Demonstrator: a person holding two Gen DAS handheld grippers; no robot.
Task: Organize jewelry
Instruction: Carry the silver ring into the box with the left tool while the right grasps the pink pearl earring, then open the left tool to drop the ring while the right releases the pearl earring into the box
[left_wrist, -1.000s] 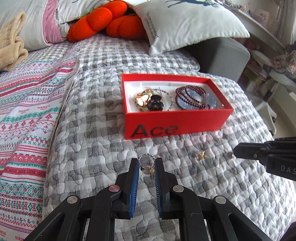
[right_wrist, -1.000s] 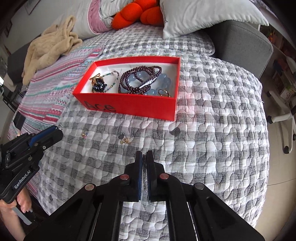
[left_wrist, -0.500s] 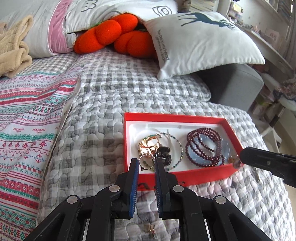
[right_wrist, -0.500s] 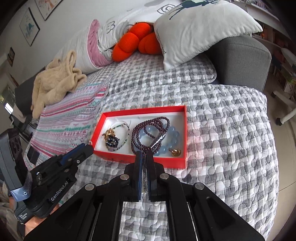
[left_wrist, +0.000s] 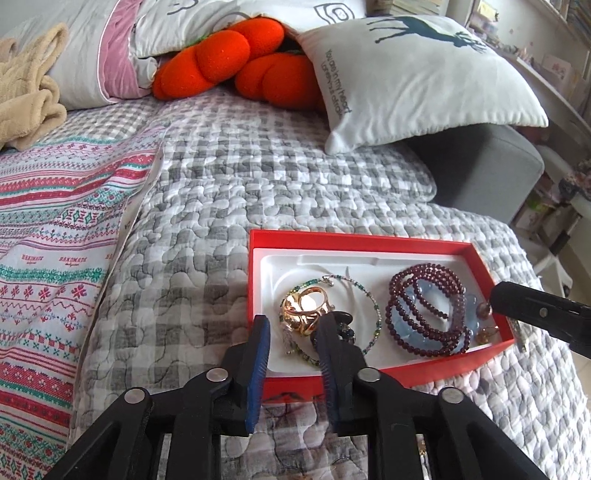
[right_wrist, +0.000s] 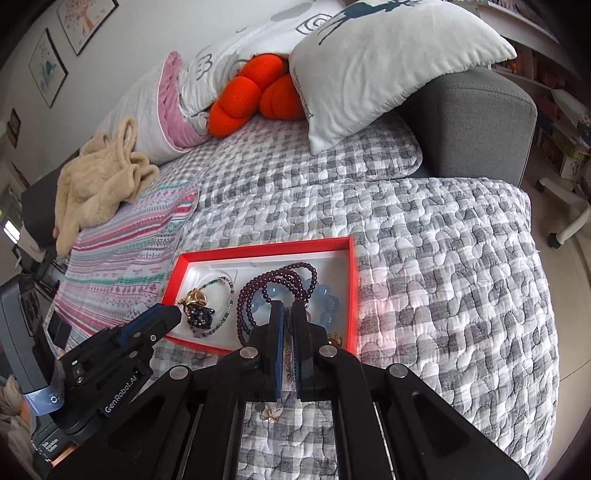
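A red box (left_wrist: 369, 242) (right_wrist: 354, 288) with a white liner sits on the grey checked quilt. It holds a gold ornament (left_wrist: 304, 310), a thin beaded chain (left_wrist: 364, 291), a dark maroon bead bracelet (left_wrist: 424, 306) (right_wrist: 280, 280) and pale blue beads (right_wrist: 325, 295). My left gripper (left_wrist: 293, 325) is open and empty above the box's near left corner; a small ring (left_wrist: 290, 341) lies in the box below it. My right gripper (right_wrist: 288, 310) hovers over the box's right part, jaws almost shut with a narrow gap and nothing clearly held.
A small gold piece (right_wrist: 269, 415) lies on the quilt in front of the box. Orange cushion (left_wrist: 236, 62), white pillow (left_wrist: 417, 74) and beige blanket (right_wrist: 99, 181) lie behind. A striped cloth (left_wrist: 55, 240) lies left. The bed edge drops off right.
Both grippers moved forward over the box. The left gripper carried a small ring to the box and opened, letting it go. The right gripper's jaws have parted slightly.
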